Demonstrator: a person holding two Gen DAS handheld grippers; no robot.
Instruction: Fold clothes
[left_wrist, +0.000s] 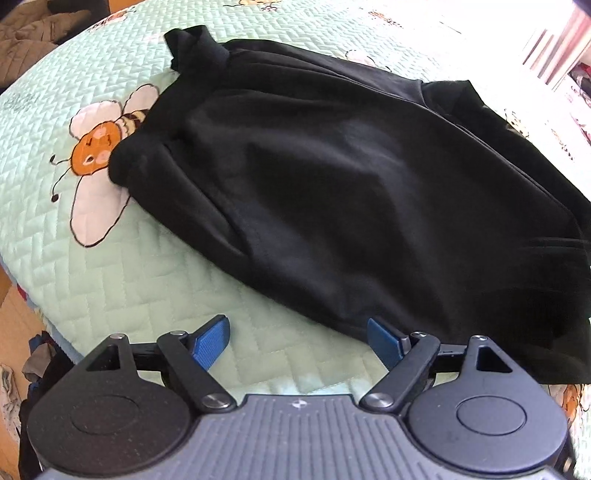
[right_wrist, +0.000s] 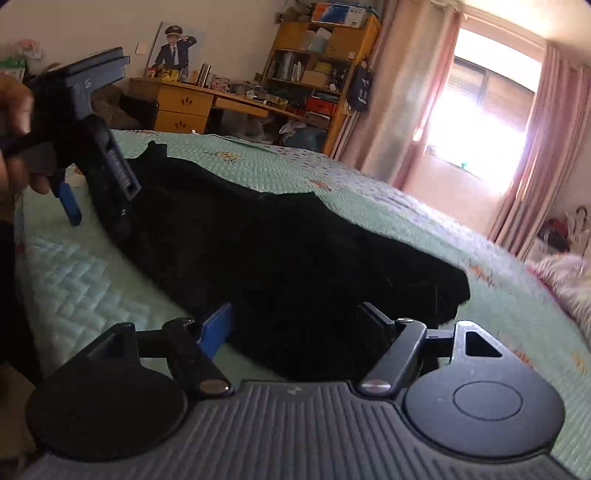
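Note:
A black garment lies partly folded and rumpled on the mint quilted bedspread. My left gripper points steeply down at its near hem and is open. Its left blue finger is over bare quilt, its right one at the cloth's edge. In the right wrist view the same garment stretches across the bed. My right gripper hangs open over its near end, with cloth below the jaws but nothing pinched. The left gripper's body shows at the far left, held by a hand.
An embroidered bee decorates the quilt beside the garment. A brown coat lies at the bed's far corner. Beyond the bed are a wooden desk, a shelf unit and a bright window with pink curtains.

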